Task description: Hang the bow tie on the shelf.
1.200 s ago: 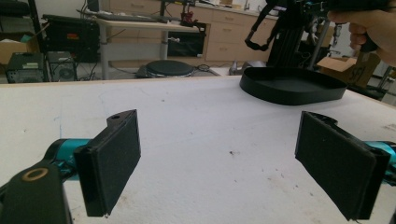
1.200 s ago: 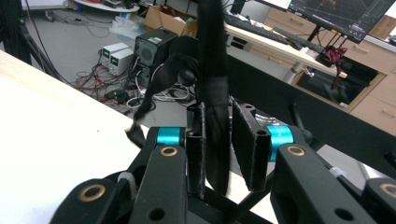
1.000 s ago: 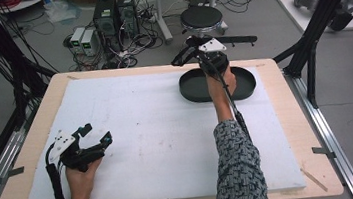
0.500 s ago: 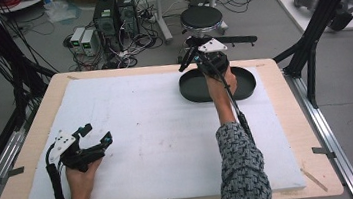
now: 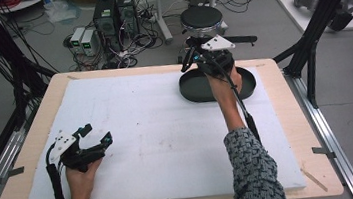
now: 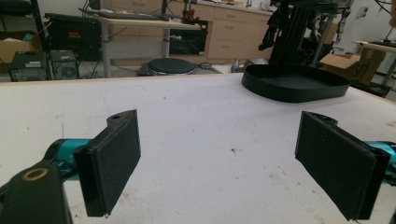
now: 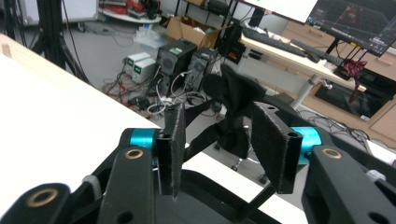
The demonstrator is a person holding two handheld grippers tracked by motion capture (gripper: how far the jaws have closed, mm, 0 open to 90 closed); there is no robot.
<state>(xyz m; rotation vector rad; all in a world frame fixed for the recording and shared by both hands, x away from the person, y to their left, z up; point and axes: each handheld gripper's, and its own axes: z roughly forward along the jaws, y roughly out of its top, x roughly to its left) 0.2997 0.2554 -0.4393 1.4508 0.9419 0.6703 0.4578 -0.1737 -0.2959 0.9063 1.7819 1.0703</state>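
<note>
White foam sheet [image 5: 158, 132] covers my counter [image 5: 35, 161], bare near me. Closest, my left gripper [image 5: 95, 134] rests low with jaws spread wide and empty, unmoved. Farther off, my right gripper [image 5: 191, 60] has just been opening, nothing between its pads, and has lifted above the black oval tray's [image 5: 248, 85] far rim; I judge the tray placed, forearm stretched forward.

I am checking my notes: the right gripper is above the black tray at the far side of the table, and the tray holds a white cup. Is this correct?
Not quite. The black tray is empty, as the left gripper view shows. The right gripper is indeed above its far rim.
</note>
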